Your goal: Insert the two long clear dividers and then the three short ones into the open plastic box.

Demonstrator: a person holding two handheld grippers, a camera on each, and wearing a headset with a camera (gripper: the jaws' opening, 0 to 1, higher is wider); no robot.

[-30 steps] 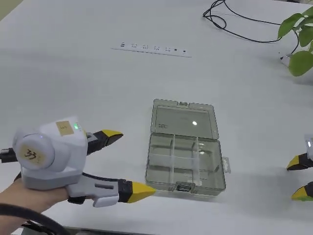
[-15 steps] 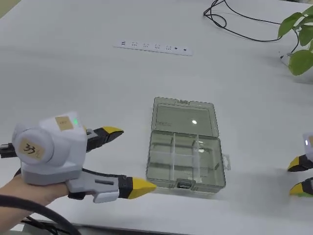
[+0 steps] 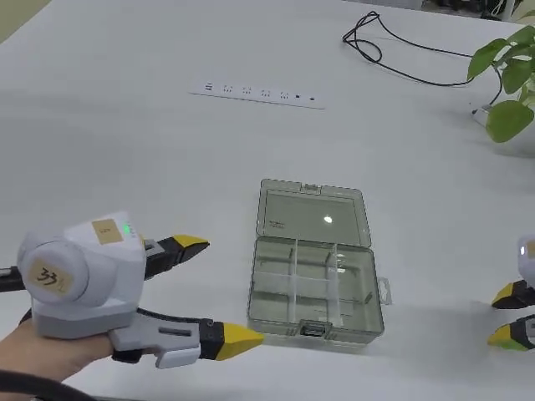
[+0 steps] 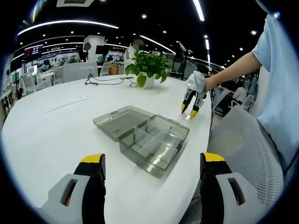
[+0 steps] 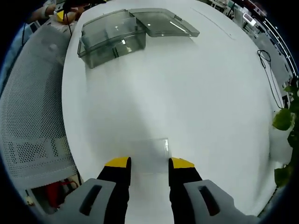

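White tabletop (image 5: 196, 93) lies under the right gripper (image 5: 148, 164), its jaws partly open and empty, with a clear divider (image 5: 148, 150) flat just beyond the tips. The left gripper (image 3: 219, 290), spread wide and empty, hovers beside the open plastic box (image 3: 254, 280), which already has dividers seated inside. This looks like fetching a remaining piece: next, pinch its thin edge and carry it across to the box, well apart.

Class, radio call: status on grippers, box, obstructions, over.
Left gripper open, beside plastic box. Right gripper open, clear piece flat at its jaws. Box open, dividers seated inside. Nothing blocking.
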